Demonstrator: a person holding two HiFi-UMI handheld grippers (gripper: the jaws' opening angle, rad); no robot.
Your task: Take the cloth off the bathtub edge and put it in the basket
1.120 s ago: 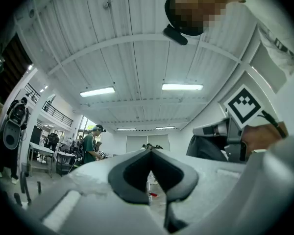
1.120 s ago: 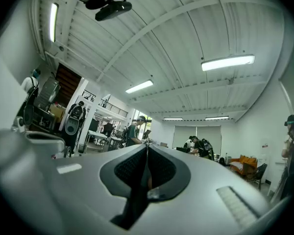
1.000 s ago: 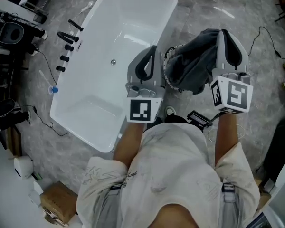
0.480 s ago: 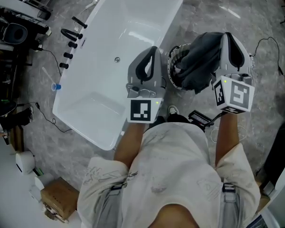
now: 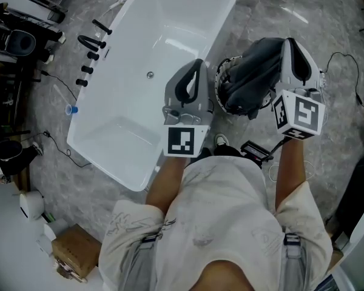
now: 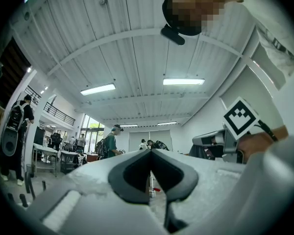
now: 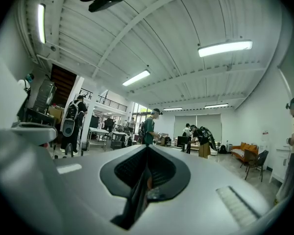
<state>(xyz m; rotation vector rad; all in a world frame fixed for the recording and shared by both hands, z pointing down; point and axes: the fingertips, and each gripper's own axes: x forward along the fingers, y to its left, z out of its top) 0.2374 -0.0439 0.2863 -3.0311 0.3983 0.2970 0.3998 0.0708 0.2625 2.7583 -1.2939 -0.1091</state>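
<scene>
The dark grey cloth (image 5: 250, 77) hangs bunched from my right gripper (image 5: 287, 41), whose jaws are shut on it. It hangs over the white wire basket (image 5: 219, 81) on the floor beside the white bathtub (image 5: 139, 71) and hides most of the basket. In the right gripper view, a dark fold of cloth (image 7: 137, 199) runs down between the closed jaws of the right gripper (image 7: 147, 147). My left gripper (image 5: 198, 62) is shut with nothing in it, above the tub's right rim and just left of the basket. The left gripper (image 6: 150, 151) points up at the ceiling in its own view.
Black tap fittings (image 5: 88, 44) stand along the tub's left side. Near them on the grey floor lie a small blue cup (image 5: 71, 109) and cables. A cardboard box (image 5: 76, 256) sits at the lower left. A black device (image 5: 255, 150) lies by the person's feet.
The right gripper and its cloth have shifted slightly to the right and up in the view, staying over the basket. The left gripper has hardly moved.
</scene>
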